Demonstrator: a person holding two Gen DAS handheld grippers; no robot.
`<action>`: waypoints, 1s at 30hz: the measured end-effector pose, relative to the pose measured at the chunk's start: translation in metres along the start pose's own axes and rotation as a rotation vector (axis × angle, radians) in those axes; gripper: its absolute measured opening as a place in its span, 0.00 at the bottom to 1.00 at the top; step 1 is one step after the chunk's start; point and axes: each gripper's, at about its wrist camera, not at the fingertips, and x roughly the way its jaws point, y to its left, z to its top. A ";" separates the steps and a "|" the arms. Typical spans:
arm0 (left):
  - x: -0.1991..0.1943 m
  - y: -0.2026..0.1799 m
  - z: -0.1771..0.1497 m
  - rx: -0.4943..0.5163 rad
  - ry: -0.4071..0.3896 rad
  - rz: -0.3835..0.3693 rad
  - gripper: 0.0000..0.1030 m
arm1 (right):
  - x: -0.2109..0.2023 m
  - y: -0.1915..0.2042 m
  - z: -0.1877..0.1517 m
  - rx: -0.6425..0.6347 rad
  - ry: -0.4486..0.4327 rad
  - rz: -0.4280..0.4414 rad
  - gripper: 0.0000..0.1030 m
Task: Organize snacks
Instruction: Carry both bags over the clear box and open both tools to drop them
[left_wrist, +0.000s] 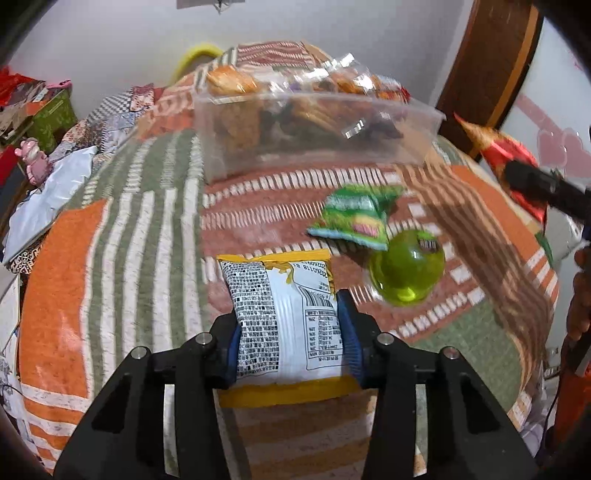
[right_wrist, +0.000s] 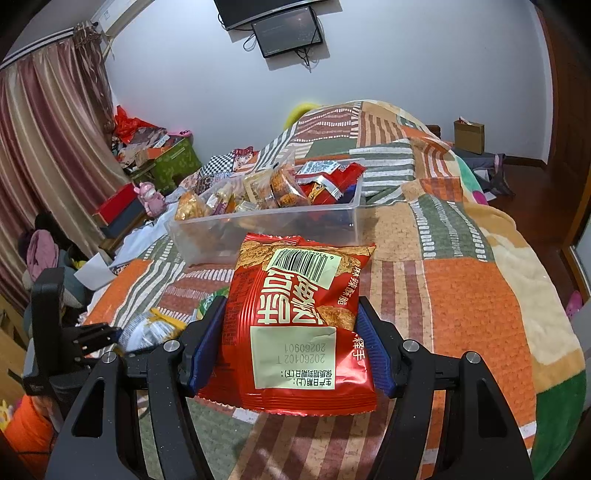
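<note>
Left wrist view first: we see our left gripper (left_wrist: 290, 325) closed onto a yellow-and-white snack packet (left_wrist: 284, 314), its blue pads (left_wrist: 347, 325) pressing the packet's two sides, with the printed back and barcode facing up. The packet hangs above the patchwork blanket (left_wrist: 122, 258). From the gripper, at about one o'clock, a green translucent ball (left_wrist: 406, 271) rests on the blanket, and just beyond it, touching or nearly so, lies a green snack bag (left_wrist: 356, 218). At twelve o'clock, farther out, stands the clear plastic bin (left_wrist: 314, 144), already holding several wrapped snacks. At two o'clock, near the frame's edge, we catch the red packet and the dark tip of our other tool, both blurred.

Turning to the right wrist view, our right gripper (right_wrist: 291, 343) is clamped on a red snack packet (right_wrist: 299, 325), blue pads (right_wrist: 373, 347) against both sides, with the barcode label at the far end. The packet is held off the blanket. At twelve o'clock beyond it sits the same clear bin (right_wrist: 258, 229), heaped with snacks in red, orange and gold wrappers. At nine o'clock the left gripper (right_wrist: 96, 336) appears with its yellow-and-white packet (right_wrist: 151, 330). Farther at ten o'clock, beside the bed, we see a green box (right_wrist: 177, 162) and a pink figurine (right_wrist: 151, 197); curtains (right_wrist: 48, 147) hang at the left.
</note>
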 end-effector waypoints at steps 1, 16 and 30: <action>-0.004 0.002 0.004 -0.009 -0.014 -0.001 0.43 | 0.000 0.000 0.002 0.000 -0.002 0.000 0.62; -0.033 0.013 0.101 -0.064 -0.228 -0.009 0.43 | 0.024 0.012 0.061 -0.069 -0.070 -0.004 0.62; 0.028 0.034 0.188 -0.072 -0.192 0.030 0.43 | 0.105 0.046 0.116 -0.201 -0.009 0.009 0.62</action>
